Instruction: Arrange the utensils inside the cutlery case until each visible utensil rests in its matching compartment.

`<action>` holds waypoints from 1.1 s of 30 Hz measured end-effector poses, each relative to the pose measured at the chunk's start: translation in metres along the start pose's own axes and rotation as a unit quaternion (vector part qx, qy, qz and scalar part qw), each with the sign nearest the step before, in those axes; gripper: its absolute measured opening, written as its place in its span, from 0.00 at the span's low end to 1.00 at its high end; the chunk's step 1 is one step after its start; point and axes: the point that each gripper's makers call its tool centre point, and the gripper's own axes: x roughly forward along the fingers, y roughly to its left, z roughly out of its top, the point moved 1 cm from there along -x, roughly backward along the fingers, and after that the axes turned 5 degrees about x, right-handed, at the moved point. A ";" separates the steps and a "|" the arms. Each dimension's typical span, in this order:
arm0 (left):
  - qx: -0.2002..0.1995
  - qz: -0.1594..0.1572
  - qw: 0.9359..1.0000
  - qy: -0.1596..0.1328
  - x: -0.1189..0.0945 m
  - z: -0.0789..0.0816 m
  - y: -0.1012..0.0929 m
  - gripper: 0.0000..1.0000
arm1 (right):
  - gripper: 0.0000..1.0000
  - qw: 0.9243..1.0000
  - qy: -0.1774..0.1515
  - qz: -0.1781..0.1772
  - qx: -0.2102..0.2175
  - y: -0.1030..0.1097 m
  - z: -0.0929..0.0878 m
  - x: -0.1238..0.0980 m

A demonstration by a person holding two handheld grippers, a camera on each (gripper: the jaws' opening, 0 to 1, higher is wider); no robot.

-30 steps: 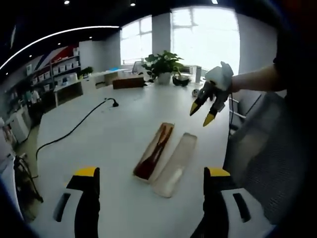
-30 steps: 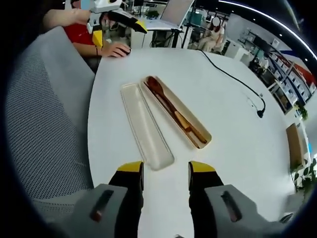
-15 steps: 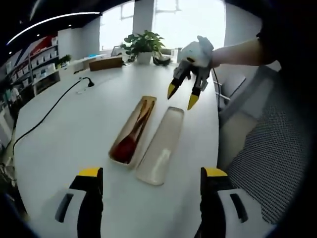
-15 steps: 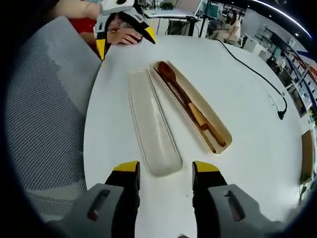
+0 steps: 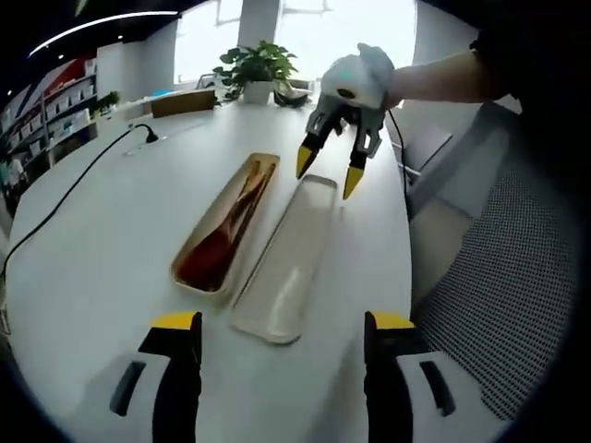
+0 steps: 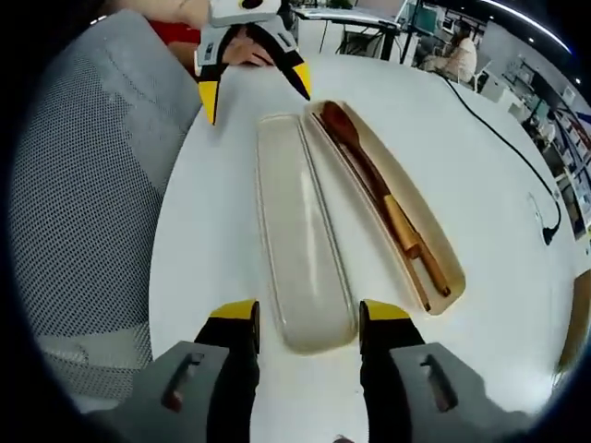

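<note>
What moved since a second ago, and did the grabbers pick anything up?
Both grabbers came closer to the case. The right gripper has come down over the far end of the lid, and the left gripper has neared its other end. Both are open and hold nothing. The lid, the case and the wooden spoon in it stayed put on the table.

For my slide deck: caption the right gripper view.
Open right gripper nears the lid beside the cutlery case holding a wooden spoon.
</note>
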 end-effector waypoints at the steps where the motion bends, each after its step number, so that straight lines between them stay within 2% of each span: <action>1: 0.004 -0.004 1.000 0.001 0.002 0.000 -0.002 0.71 | 0.41 1.000 0.002 0.001 -0.001 0.000 -0.001 0.001; 5: 0.008 -0.014 1.000 0.007 0.006 -0.005 -0.003 0.66 | 0.41 1.000 0.000 0.006 -0.001 0.000 0.001 0.002; 10: 0.006 -0.013 1.000 0.001 0.009 -0.004 0.000 0.62 | 0.38 1.000 -0.001 0.017 -0.001 0.002 0.003 0.004; 13: 0.020 -0.014 1.000 0.004 0.011 -0.005 0.001 0.55 | 0.37 1.000 -0.004 0.016 -0.002 0.001 0.004 0.004; 15: 0.028 -0.010 0.999 0.014 0.013 -0.010 0.002 0.46 | 0.38 1.000 -0.007 0.016 0.002 0.001 0.005 0.005; 17: 0.053 0.001 0.999 -0.001 0.016 -0.003 0.005 0.39 | 0.38 1.000 -0.007 0.015 0.002 0.002 0.005 0.005; 19: 0.050 0.001 0.999 0.004 0.017 -0.003 0.002 0.39 | 0.37 1.000 -0.006 0.016 0.000 0.002 0.005 0.005; 26: 0.077 0.005 0.997 0.015 0.013 -0.007 -0.001 0.40 | 0.35 0.999 0.004 0.025 -0.019 0.004 0.006 0.006; 28: 0.083 0.025 0.996 0.008 0.011 -0.006 0.001 0.43 | 0.35 0.999 0.004 0.028 -0.021 0.004 0.006 0.006; 31: 0.139 0.047 0.989 0.009 0.005 -0.002 0.003 0.49 | 0.35 0.999 0.010 0.037 -0.021 0.004 0.007 0.005; 33: 0.168 0.047 0.985 0.008 0.002 0.002 0.000 0.49 | 0.35 0.999 0.010 0.048 -0.019 0.005 0.007 0.004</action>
